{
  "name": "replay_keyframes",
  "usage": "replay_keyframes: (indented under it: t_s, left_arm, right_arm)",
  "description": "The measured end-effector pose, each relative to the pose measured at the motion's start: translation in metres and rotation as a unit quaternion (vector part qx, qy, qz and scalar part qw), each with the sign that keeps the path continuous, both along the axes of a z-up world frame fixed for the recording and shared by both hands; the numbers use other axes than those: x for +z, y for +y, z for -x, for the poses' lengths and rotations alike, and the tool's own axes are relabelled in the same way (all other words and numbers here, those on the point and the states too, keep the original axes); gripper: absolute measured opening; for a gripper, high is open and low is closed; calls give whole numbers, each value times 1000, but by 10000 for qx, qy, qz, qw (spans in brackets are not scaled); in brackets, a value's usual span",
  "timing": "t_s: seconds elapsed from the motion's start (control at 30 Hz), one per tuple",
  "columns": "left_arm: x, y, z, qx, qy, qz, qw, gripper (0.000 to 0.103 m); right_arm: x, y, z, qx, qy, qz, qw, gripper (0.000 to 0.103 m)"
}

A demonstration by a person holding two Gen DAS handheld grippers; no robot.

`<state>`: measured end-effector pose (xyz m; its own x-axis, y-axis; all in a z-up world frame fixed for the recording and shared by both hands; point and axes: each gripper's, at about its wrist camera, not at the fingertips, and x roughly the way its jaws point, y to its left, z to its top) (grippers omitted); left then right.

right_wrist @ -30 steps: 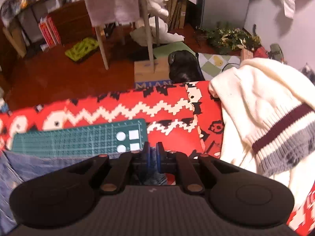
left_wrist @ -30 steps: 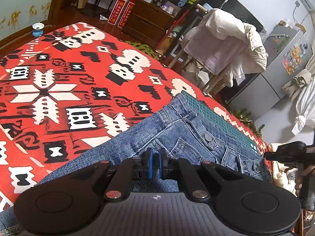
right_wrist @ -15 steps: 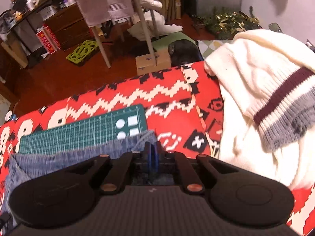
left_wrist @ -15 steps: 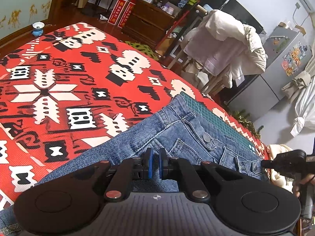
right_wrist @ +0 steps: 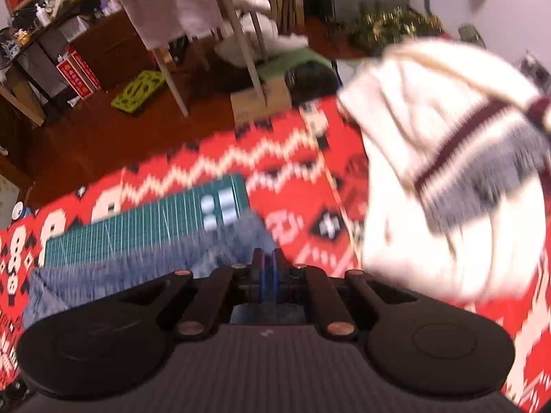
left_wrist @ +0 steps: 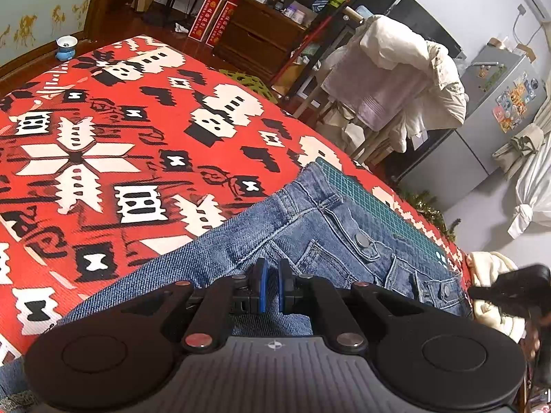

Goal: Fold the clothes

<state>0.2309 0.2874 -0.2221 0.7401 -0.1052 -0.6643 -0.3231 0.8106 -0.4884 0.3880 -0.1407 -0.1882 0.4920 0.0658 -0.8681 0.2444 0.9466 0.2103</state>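
Blue jeans [left_wrist: 327, 237] lie on the red patterned blanket [left_wrist: 103, 137], waistband and metal button toward the far edge. My left gripper [left_wrist: 272, 275] sits low over the denim near the fly, its blue pads nearly together with a fold of fabric between them. In the blurred right wrist view my right gripper [right_wrist: 268, 265] is shut on the waistband corner of the jeans [right_wrist: 137, 272]. From the left wrist view that same gripper shows as a dark shape at the far right, beside the waistband's end.
A green cutting mat [right_wrist: 137, 227] lies under the waistband near the bed's edge. A cream sweater [right_wrist: 447, 172] with maroon and grey stripes is piled to the right. Beyond the bed stand a chair draped with laundry [left_wrist: 396, 79], a dresser and a fridge.
My right gripper's pads closed on the jeans' waistband corner, and it is moving, with its view now blurred. The left gripper has barely shifted.
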Motion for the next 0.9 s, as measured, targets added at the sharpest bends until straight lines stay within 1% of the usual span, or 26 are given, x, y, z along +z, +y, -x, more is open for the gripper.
replay_keyframes:
  t_s: [0.1,0.13,0.3,0.4,0.5,0.57,0.7,0.73,0.77,0.9]
  left_arm:
    - [1,-1,0,-24,-12,-11,10000,5]
    - [1,-2,1,-28,-14,-22,10000,5]
    - [1,-1,0,-8,-6,-38,10000,5]
    - [0,0,-1,-9,10,-31,10000,5]
    - [0,0,0,-8,-1,-14,10000,5]
    - [0,0,0,-5,-2,-2,10000,5]
    - [1,0,1,0,-7,24,10000,5]
    - [2,0,1,-4,-13,20,10000,5]
    - [2,-1,1,-12,-18,11,10000,5]
    - [3,-1,1,-19,-30,-18,10000,5]
  right_arm:
    - [-11,-5,7,-129,124,-139,9997,4]
    - [-15,-6,9,-172,165,-185,9995,0]
    - [-20,-6,1,-282,38,-26,9996,0]
    - [-18,-10,0,-463,17,-133,9988,2]
    - [-8,-15,9,-432,-96,-196,9988,3]
    - [-6,-16,20,-402,-35,-288,9988,3]
    - [-14,-14,40,-296,179,-262,9991,4]
    - [-17,-16,43,-328,199,-257,9989,4]
    - [-19,-19,45,-373,202,-259,9988,0]
    - [-22,-26,46,-383,165,-193,9989,0]
